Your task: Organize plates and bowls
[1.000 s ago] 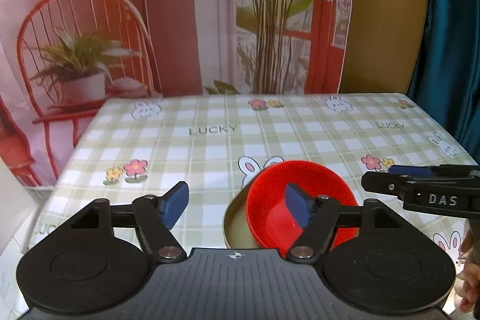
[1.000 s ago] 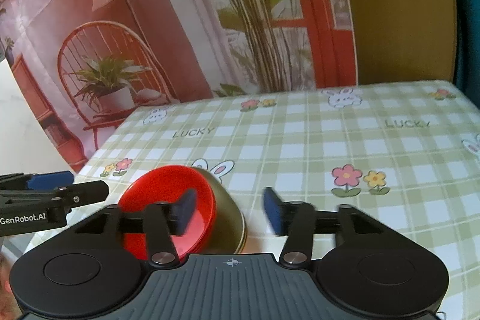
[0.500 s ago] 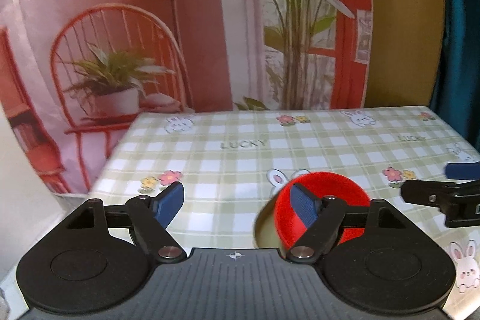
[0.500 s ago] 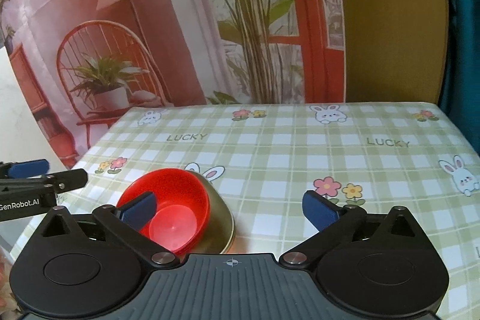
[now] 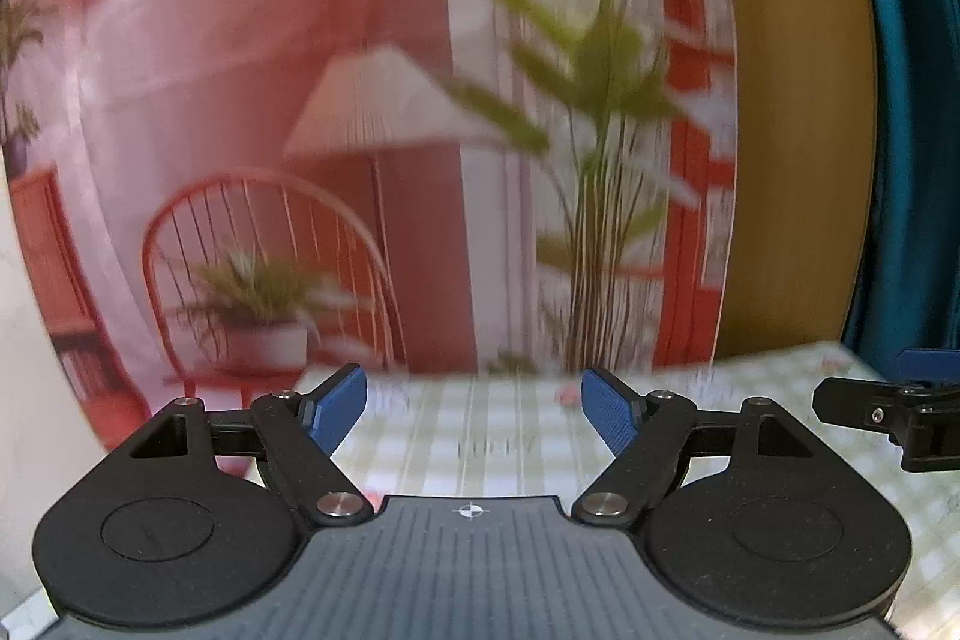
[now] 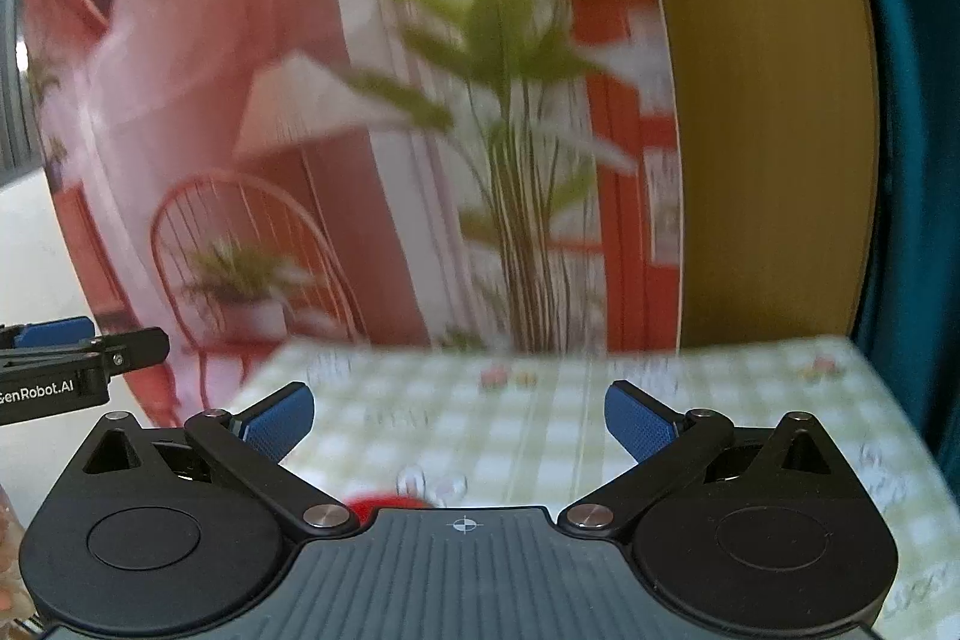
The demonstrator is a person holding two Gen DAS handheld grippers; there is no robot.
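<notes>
Left wrist view: my left gripper [image 5: 474, 403] stands wide open, its blue pads [image 5: 339, 406] well apart with nothing between them but blurred checked tablecloth [image 5: 492, 436]. Its spread has crept a little wider in the last moment, with no thing between the pads. At the right edge the black tip of my right gripper [image 5: 888, 406] pokes in at about the same height. No bowl shows clearly here; only a faint reddish smear sits at the rim of the gripper's body, too small to name.

In the right wrist view my right gripper [image 6: 459, 418] is spread as wide as it goes, having just swung open, and it holds nothing. The red bowl [image 6: 384, 505] shows only as a sliver low down, just above the gripper's body and nearer its left finger, lying on the tablecloth [image 6: 720, 382]; the pads do not touch it. The left gripper [image 6: 84, 346] juts in from the left edge. Behind the table hangs a printed backdrop [image 6: 252, 196] with a chair, a lamp and plants, all smeared by blur.
</notes>
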